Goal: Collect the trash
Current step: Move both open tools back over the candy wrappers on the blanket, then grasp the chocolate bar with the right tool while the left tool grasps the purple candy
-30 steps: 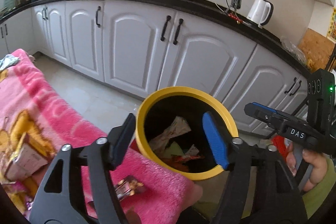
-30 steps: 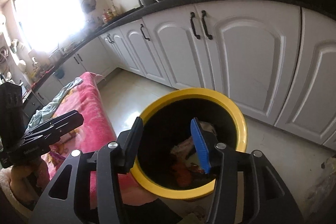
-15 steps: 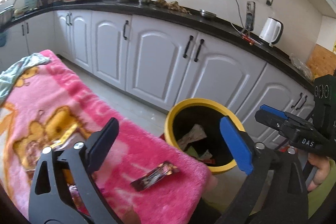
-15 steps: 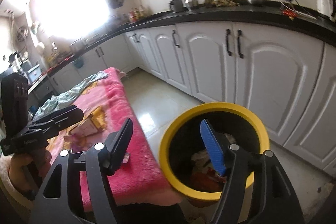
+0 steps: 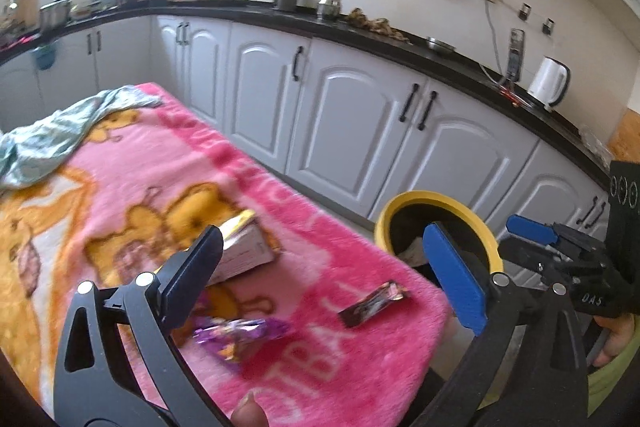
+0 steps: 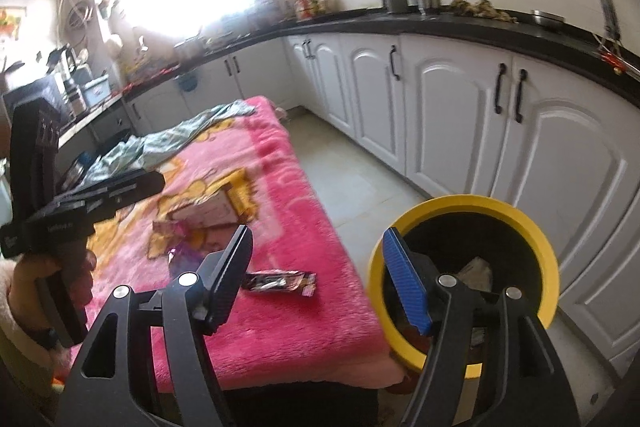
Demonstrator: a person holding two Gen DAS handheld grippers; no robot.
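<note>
Three pieces of trash lie on the pink blanket [image 5: 168,163]: a dark wrapper [image 5: 374,303] near the corner closest to the bin, a purple wrapper [image 5: 240,333] further in, and a small white carton [image 5: 242,249] with a yellow edge beyond them. The left gripper [image 5: 320,275] hangs above these pieces with its fingers [image 5: 452,275] spread wide and nothing between them; the purple wrapper shows just below its dark finger. The right gripper [image 6: 316,275] is held over the blanket's near edge, its fingers [image 6: 404,287] also spread wide and empty, with the dark wrapper [image 6: 280,281] visible in the gap between them. The yellow-rimmed bin [image 6: 532,235] stands on the floor just beside the blanket's corner, and crumpled wrappers already sit inside it. A pale green cloth [image 5: 52,135] is bunched at the far end of the blanket. White cabinets [image 5: 352,131] with black handles run behind, under a black worktop [image 5: 420,47] carrying a white kettle [image 5: 550,81].
</note>
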